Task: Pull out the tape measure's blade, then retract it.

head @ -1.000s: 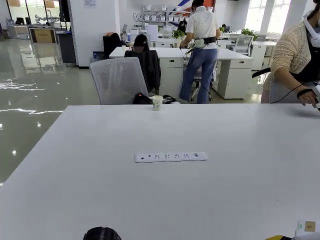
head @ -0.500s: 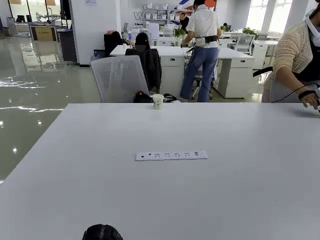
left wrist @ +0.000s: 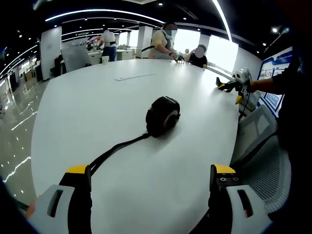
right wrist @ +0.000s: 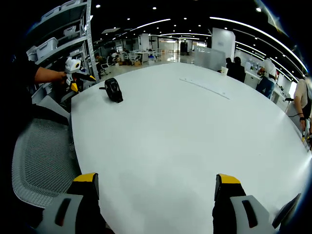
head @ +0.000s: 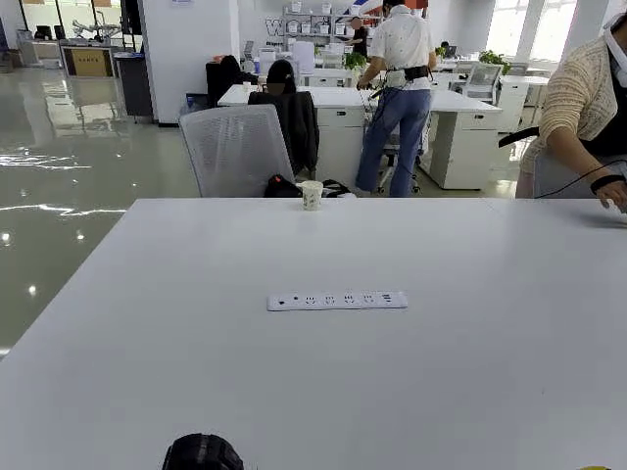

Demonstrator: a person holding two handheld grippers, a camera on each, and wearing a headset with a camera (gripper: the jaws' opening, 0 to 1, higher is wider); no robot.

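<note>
A black tape measure (left wrist: 163,115) lies on the white table (head: 470,372), its blade inside the case, and a black strap trails from it toward my left gripper. My left gripper (left wrist: 151,178) is open, a short way back from the case, with nothing between its jaws. In the head view the tape measure (head: 202,452) peeks over the bottom edge. My right gripper (right wrist: 156,183) is open over bare table, far from the tape measure (right wrist: 113,89). Each gripper sees the other: the right gripper (left wrist: 229,86) at the table's edge, the left gripper (right wrist: 85,77) beside the case.
A white power strip (head: 337,301) lies mid-table, and a paper cup (head: 311,195) stands at the far edge. Another person (head: 588,108) leans on the far right corner. A grey mesh chair (left wrist: 265,156) sits by the near edge.
The head camera has tilted slightly. A yellow and white gripper part seen at the bottom right a second ago is out of frame. The tape measure has stayed put.
</note>
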